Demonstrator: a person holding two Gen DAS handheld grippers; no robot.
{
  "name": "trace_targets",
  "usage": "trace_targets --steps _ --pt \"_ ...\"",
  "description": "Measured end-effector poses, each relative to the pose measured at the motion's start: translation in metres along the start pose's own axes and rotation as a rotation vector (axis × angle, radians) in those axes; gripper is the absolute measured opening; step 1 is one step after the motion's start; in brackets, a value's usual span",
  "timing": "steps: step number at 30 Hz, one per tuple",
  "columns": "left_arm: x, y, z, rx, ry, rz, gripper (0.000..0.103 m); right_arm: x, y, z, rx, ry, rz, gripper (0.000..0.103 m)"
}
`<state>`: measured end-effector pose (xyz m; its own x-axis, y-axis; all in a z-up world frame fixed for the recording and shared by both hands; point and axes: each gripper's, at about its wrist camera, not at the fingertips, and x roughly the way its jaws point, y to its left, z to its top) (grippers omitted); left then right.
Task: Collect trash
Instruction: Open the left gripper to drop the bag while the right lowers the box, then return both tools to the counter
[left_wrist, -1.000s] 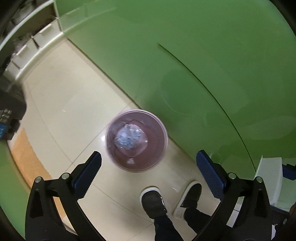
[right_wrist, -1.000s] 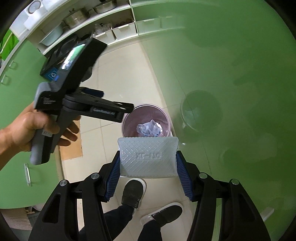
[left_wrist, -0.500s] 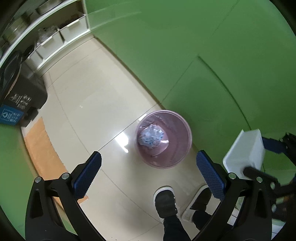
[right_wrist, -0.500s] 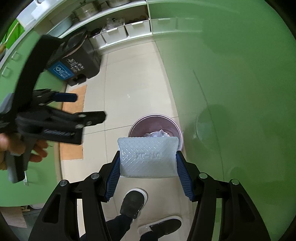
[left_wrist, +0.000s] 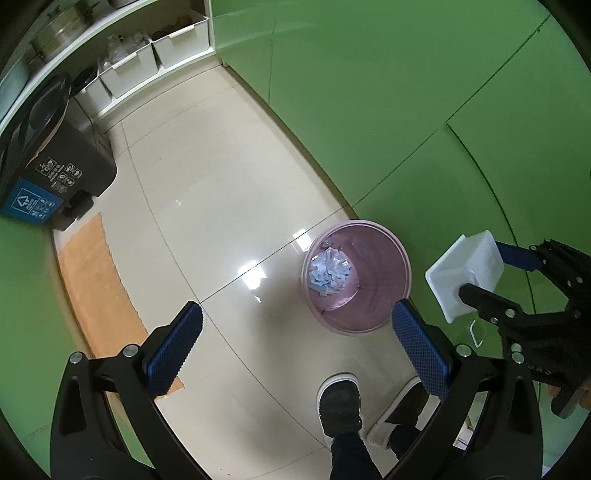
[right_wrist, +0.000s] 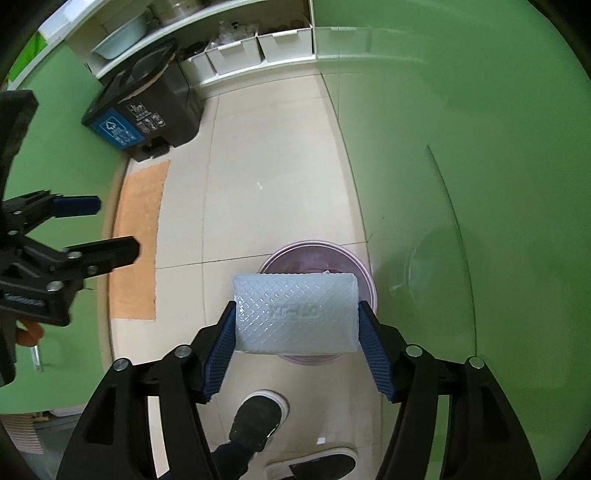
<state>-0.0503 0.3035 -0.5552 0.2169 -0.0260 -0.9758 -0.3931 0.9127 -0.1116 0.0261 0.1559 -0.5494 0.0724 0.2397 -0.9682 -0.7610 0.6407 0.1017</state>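
Glossy beige tile floor (left_wrist: 207, 206), green walls, dark recycling bin (right_wrist: 147, 114) upper left. Right gripper (right_wrist: 297, 332) jaws clamp a white plastic box (right_wrist: 297, 312), long axis left-right, over the pink trash can (left_wrist: 356, 277) lower centre. Left gripper (left_wrist: 295, 347) jaws wide, holding nothing

Glossy beige floor (left_wrist: 229, 206) (tiled), green walls (left_wrist: 369, 92), orange mat (right_wrist: 138, 240).
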Motion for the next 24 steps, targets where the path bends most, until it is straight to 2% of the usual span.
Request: trace_targets --steps 2,5,7,9,18,24 --pt "0.001 0.002 -0.001 -0.007 0.002 -0.003 0.1 0.004 -0.002 -0.001 0.001 0.0 -0.006 0.073" --pt "0.003 0.004 -0.003 -0.015 0.005 -0.005 0.1 0.009 -0.006 -0.003 0.013 0.005 -0.01 0.087" --pt "0.005 0.005 -0.002 -0.017 0.008 -0.007 0.1 0.011 -0.007 -0.003 0.019 0.008 -0.009 0.088" --pt "0.006 0.006 -0.002 -0.017 0.009 -0.007 0.1 0.016 -0.009 -0.003 0.032 0.027 0.0 0.098" --pt "-0.012 0.001 -0.002 -0.019 0.003 -0.01 0.1 -0.005 -0.009 -0.003 0.056 0.028 -0.019 0.098" --pt "-0.071 -0.003 0.003 -0.035 -0.024 -0.014 0.1 -0.064 0.005 -0.001 0.06 0.008 -0.018 0.098"
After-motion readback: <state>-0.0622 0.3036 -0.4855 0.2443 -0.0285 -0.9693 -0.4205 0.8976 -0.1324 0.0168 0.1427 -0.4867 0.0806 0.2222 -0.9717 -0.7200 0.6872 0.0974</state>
